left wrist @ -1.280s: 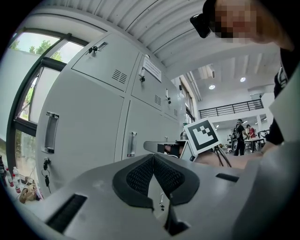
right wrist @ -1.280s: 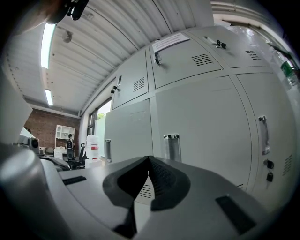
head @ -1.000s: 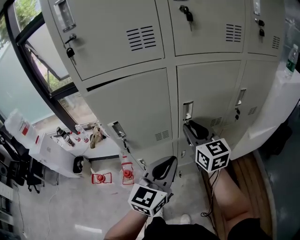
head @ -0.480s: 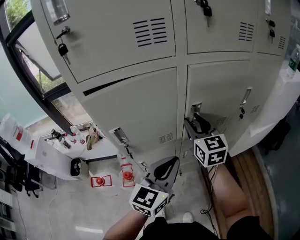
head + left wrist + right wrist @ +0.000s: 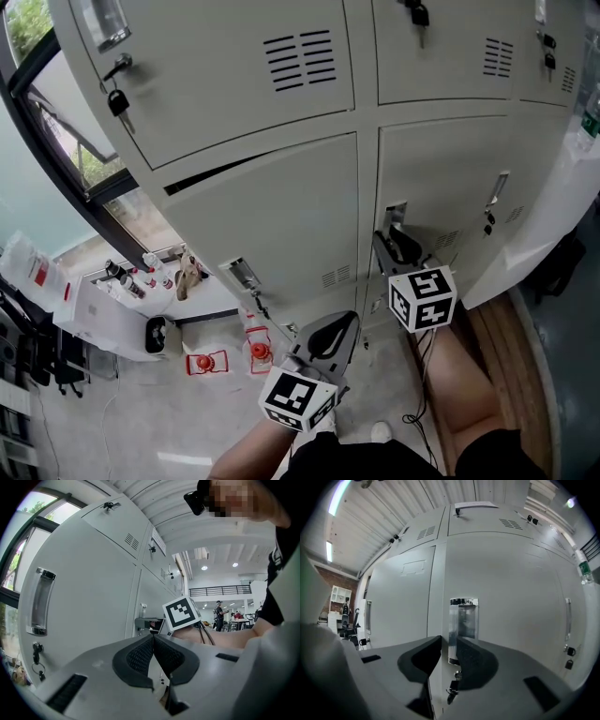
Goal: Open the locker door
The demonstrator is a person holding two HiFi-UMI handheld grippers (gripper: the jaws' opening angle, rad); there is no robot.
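Observation:
The grey locker door in the lower row carries a chrome recessed handle near its left edge. My right gripper reaches up to that handle. In the right gripper view the jaws of the right gripper are closing around the left rim of the handle, and a narrow gap still shows between the pads. A key hangs in the lock just below. My left gripper hangs lower, away from the lockers; its pads meet with nothing between them.
The neighbouring door on the left stands slightly ajar at its top edge, with its own handle and key. Keys hang from the upper lockers. A low white shelf with bottles and red items sit on the floor at the left. A white cabinet stands at the right.
My right gripper has crept slightly closer to the chrome handle and stays at it. The left gripper has hardly moved. The head view has shifted a little.

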